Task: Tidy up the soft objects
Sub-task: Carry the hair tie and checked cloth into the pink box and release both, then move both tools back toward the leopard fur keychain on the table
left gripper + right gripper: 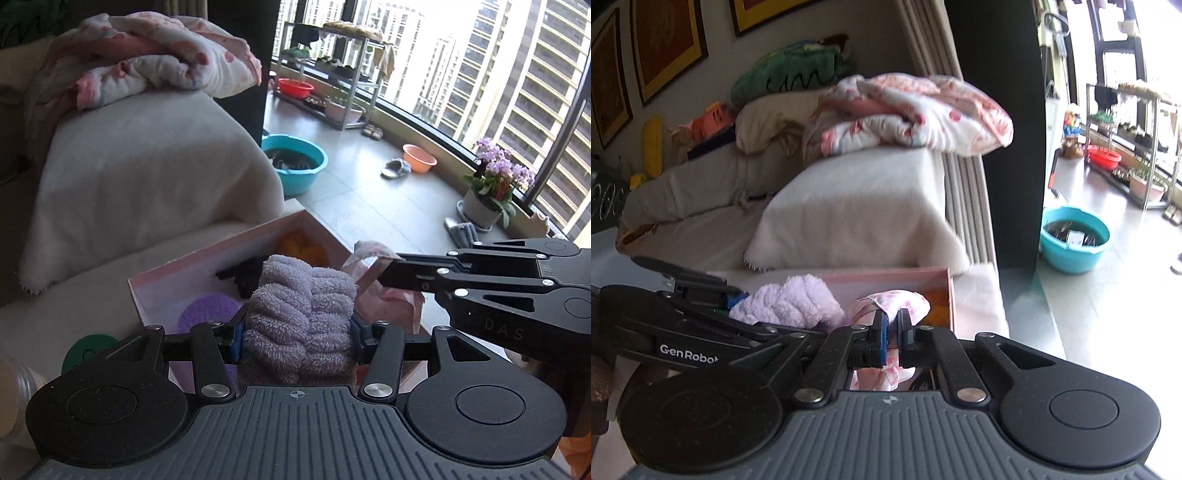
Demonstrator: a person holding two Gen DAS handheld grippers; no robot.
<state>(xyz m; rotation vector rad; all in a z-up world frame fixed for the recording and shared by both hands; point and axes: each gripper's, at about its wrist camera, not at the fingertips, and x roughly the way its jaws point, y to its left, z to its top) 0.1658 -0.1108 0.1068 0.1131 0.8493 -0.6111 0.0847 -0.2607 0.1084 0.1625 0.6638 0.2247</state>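
My left gripper is shut on a fluffy lilac towel, held over a shallow pink box. The box holds an orange item, a dark item and a purple round pad. My right gripper is shut on a pink patterned cloth, just right of the lilac towel, above the box. In the left wrist view the right gripper reaches in from the right, pinching the pink cloth.
The box sits on a sofa seat by a white-covered armrest with a pink floral blanket on top. A green round pad lies left of the box. On the floor to the right stand a blue basin, an orange basin and a flower pot.
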